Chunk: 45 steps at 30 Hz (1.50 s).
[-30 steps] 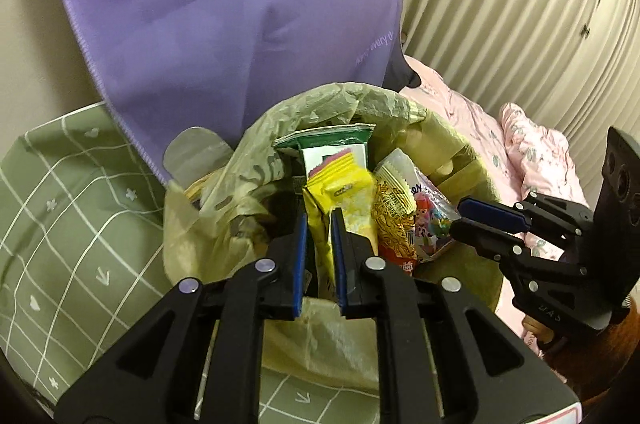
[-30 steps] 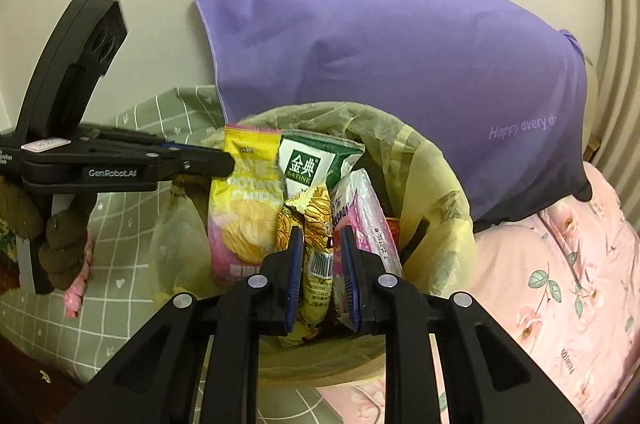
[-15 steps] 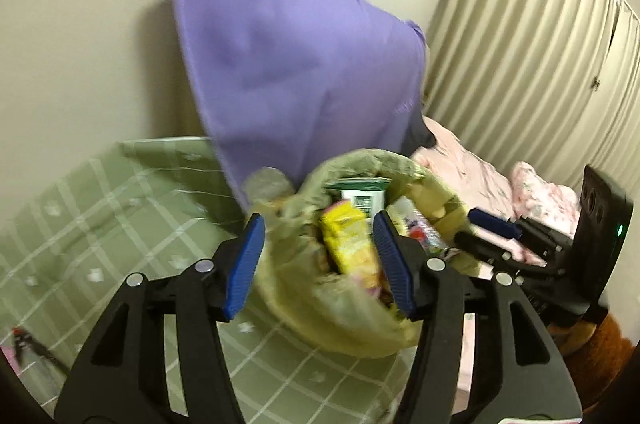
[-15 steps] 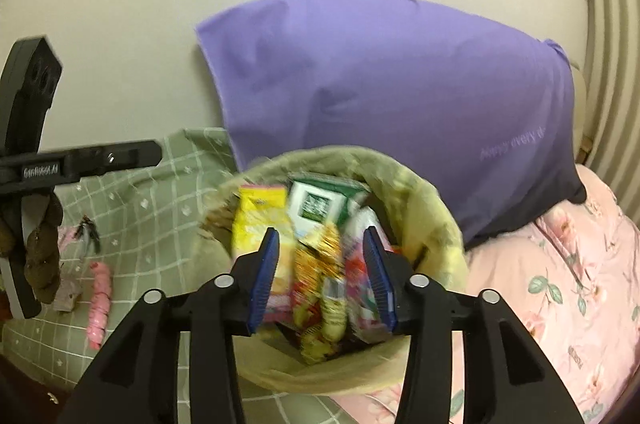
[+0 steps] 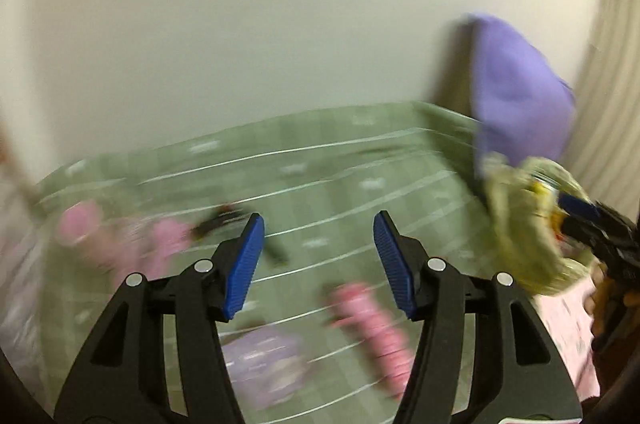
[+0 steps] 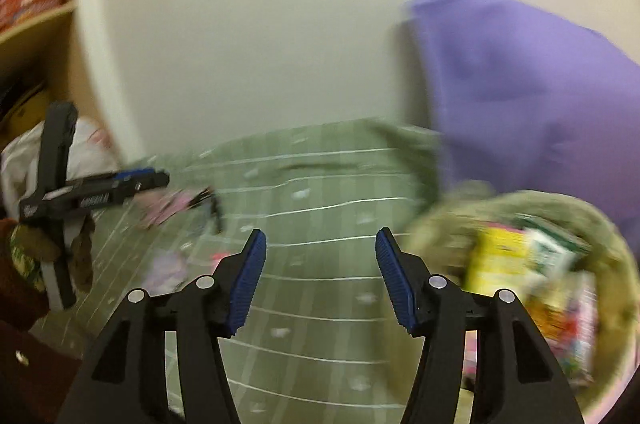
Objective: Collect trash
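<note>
Left wrist view. The left gripper (image 5: 318, 260) points down at the green checked bedspread (image 5: 320, 183), jaws apart and empty. The lined trash bin (image 5: 528, 224), already holding snack packets, sits at far right in front of a purple pillow (image 5: 516, 95). Blurred pink items (image 5: 372, 316) and a pale purple packet (image 5: 264, 360) lie near, apparently yet to be collected; what they are cannot be told.

Right wrist view. The right gripper (image 6: 320, 276) has its jaws opening, nothing between them, angled down over bare bedspread. The bin, wrappers (image 6: 520, 264) inside, stands just right. The left gripper appears far left, near pink litter (image 6: 168, 203). Judgement: partly done.
</note>
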Motion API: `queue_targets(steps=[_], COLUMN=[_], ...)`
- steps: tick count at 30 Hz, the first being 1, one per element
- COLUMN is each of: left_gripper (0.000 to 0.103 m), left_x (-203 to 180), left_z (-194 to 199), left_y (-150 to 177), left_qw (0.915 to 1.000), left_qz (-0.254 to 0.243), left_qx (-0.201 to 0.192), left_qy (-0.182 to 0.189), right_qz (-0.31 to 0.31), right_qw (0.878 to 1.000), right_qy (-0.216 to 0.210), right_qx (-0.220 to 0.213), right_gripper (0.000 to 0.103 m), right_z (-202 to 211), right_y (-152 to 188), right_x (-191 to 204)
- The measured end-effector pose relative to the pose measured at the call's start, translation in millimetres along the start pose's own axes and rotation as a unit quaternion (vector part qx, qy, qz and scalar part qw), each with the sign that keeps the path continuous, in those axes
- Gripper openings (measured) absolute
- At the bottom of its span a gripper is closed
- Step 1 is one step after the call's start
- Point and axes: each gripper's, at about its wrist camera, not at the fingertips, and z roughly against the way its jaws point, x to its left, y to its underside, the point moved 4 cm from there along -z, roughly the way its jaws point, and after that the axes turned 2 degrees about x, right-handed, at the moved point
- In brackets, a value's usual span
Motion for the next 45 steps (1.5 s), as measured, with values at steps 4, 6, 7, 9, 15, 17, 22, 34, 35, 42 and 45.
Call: queue_targets(steps=[4, 6, 7, 9, 15, 17, 22, 34, 35, 42, 45], left_gripper=[0.054, 0.054, 0.054, 0.054, 0.054, 0.054, 0.054, 0.054, 0.054, 0.054, 0.054], left_x=[63.3, 82.8, 87.1, 96.7, 111.6, 112.0, 107.6, 109.6, 111.8, 129.2, 132.6], left_z=[26.0, 34.9, 37.5, 47.4, 66.1, 66.8, 67.6, 61.1, 59.5, 31.8, 18.7], left_y=[22.8, 32.8, 35.2, 43.2, 70.4, 77.0, 87.9, 111.3, 111.5, 108.8, 101.9], left_qw=[0.9962, 0.9929, 0.9918, 0.9897, 0.9864, 0.986, 0.9867, 0.985, 0.9845, 0.9801, 0.9797], left_qz=[0.064, 0.09, 0.097, 0.107, 0.116, 0.118, 0.107, 0.112, 0.116, 0.153, 0.16], left_qx=[-0.011, -0.011, -0.011, -0.011, 0.007, 0.018, 0.035, 0.068, 0.069, 0.077, 0.075], left_qy=[-0.057, -0.077, -0.083, -0.095, -0.116, -0.117, -0.118, -0.113, -0.112, -0.099, -0.095], right_qz=[0.04, 0.052, 0.058, 0.07, 0.111, 0.136, 0.172, 0.259, 0.269, 0.185, 0.144], right_qw=[0.998, 0.996, 0.995, 0.992, 0.972, 0.961, 0.95, 0.915, 0.914, 0.935, 0.95], right_qy=[-0.049, -0.067, -0.074, -0.091, -0.175, -0.197, -0.208, -0.219, -0.213, -0.228, -0.215], right_qx=[0.019, 0.03, 0.036, 0.055, 0.113, 0.137, 0.16, 0.219, 0.214, 0.197, 0.172], right_gripper=[0.054, 0.054, 0.054, 0.054, 0.054, 0.054, 0.054, 0.031, 0.027, 0.004, 0.004], right_z=[-32.4, -47.5, -54.1, -73.0, -118.9, -136.3, -170.3, -216.5, -212.2, -179.7, -161.5], right_y=[-2.4, -2.4, -1.3, 1.9, 27.7, 39.6, 43.4, 58.3, 61.8, 55.4, 43.9], right_x=[37.9, 50.3, 57.4, 71.3, 122.6, 142.4, 170.3, 200.0, 199.6, 163.2, 137.1])
